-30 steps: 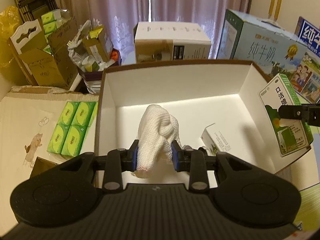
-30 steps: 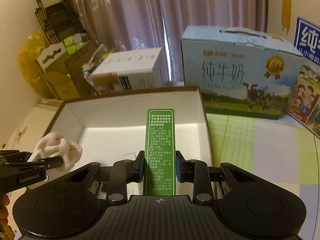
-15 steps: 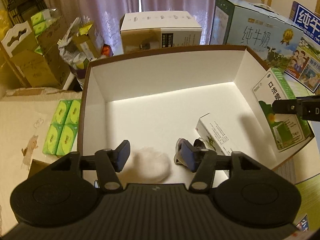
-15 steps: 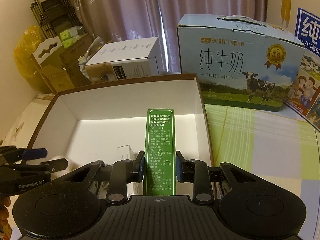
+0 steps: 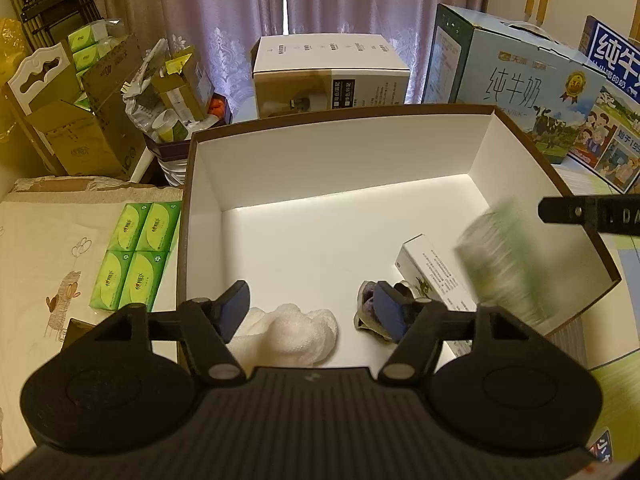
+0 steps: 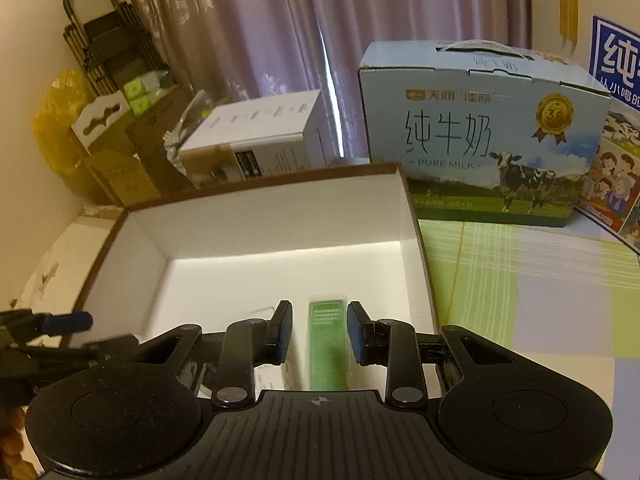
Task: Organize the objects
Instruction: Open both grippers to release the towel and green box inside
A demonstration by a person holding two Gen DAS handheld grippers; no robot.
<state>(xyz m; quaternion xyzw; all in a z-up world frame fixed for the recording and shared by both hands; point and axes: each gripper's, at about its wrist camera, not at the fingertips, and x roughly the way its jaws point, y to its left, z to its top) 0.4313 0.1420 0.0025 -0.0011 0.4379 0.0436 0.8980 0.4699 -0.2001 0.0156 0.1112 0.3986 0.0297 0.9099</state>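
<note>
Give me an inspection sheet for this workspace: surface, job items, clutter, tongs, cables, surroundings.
Surface: green checked tablecloth beside the open box.
Job's things: white cloth, white carton and a dark item lie in the open box; green box, blurred, is inside it too.
Clutter: green tissue packs beside the open box.
Tongs: left tongs open, jaws have just been opening, white cloth between them unpressed; right tongs open, gaps either side of the green box.
Cables: nothing seen.
Surroundings: milk carton, curtains.
</note>
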